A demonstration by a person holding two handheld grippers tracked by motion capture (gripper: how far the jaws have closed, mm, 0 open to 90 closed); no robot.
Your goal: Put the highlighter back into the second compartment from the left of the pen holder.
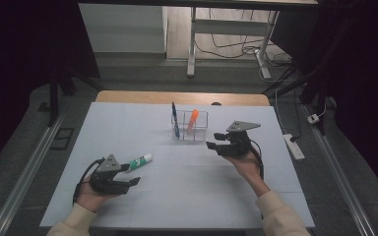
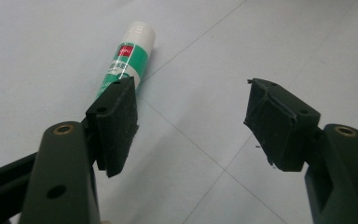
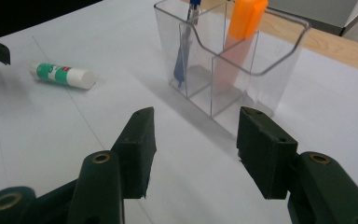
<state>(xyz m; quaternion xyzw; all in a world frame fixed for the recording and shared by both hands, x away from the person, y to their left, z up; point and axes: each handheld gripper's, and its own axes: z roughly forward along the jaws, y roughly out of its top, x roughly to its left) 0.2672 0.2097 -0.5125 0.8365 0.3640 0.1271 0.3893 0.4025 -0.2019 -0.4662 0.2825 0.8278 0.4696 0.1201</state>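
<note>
Nearest, toward the near-left corner of the worktop [image 1: 187, 196], the left tool [image 1: 133, 181] rested low, jaws spread and gripping nothing. Just beyond it lay the glue stick [image 1: 140, 162] on its side, white cap pointing toward the far right; in the left gripper view the glue stick [image 2: 128, 58] sat outside the gap, partly behind one pad, not touched as far as I could tell. Farther right, past mid-worktop, the right tool [image 1: 215, 140] hung with jaws released and empty, aimed at the clear organizer [image 1: 190, 127]. That box stood toward the far edge, holding a blue pen [image 1: 175, 119] and an orange marker [image 1: 192, 121] upright in separate compartments.

Handling judgement: stick likely light, rigid, smooth plastic, round, so prone to roll or squirt from the pads. Best taken across the labelled barrel at mid-length, squarely, with moderate squeeze.
</note>
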